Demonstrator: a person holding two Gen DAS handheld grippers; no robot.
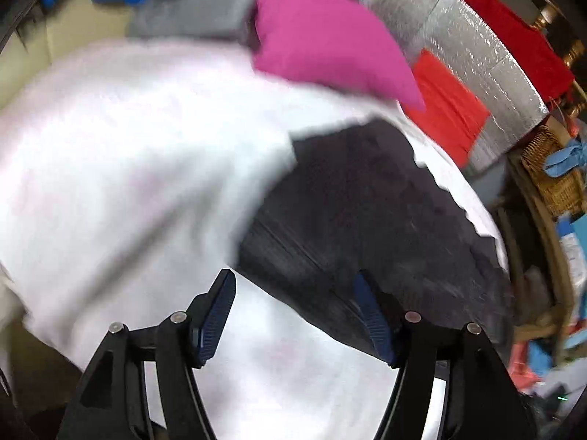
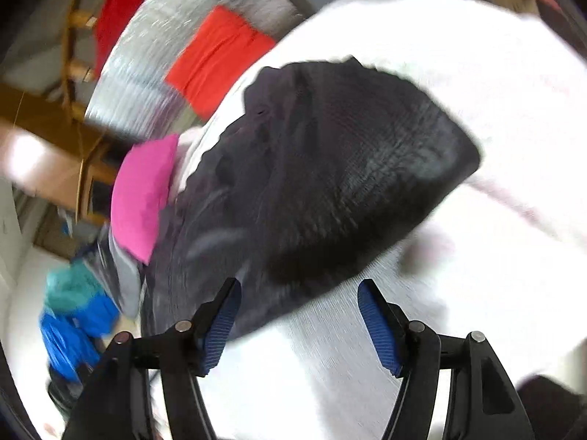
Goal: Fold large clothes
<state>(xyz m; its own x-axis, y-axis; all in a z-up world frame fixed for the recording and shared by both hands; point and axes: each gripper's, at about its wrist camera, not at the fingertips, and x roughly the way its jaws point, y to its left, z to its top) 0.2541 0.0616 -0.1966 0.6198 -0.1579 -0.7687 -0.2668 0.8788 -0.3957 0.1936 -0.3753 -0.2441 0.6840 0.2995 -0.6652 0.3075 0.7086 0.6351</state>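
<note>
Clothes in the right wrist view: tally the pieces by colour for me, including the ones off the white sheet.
Black: 1, the black garment on the white sheet
Pink: 1, the pink piece
Orange-red: 1, the orange-red piece
Red: 1, the red piece
Blue: 1, the blue piece
Teal: 1, the teal piece
Grey: 1, the grey piece
Total: 7

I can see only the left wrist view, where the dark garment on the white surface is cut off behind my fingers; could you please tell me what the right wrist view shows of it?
Observer: The dark folded garment lies whole there, a rounded bundle on the white cloth-covered surface.
Operator: Is the right gripper holding it?
Observer: No, the right gripper is open, nothing between its blue-padded fingers.
Operator: Anything beside the garment that I lack?
Observer: A teal crumpled cloth sits atop the blue crumpled cloth, at the left edge.
</note>
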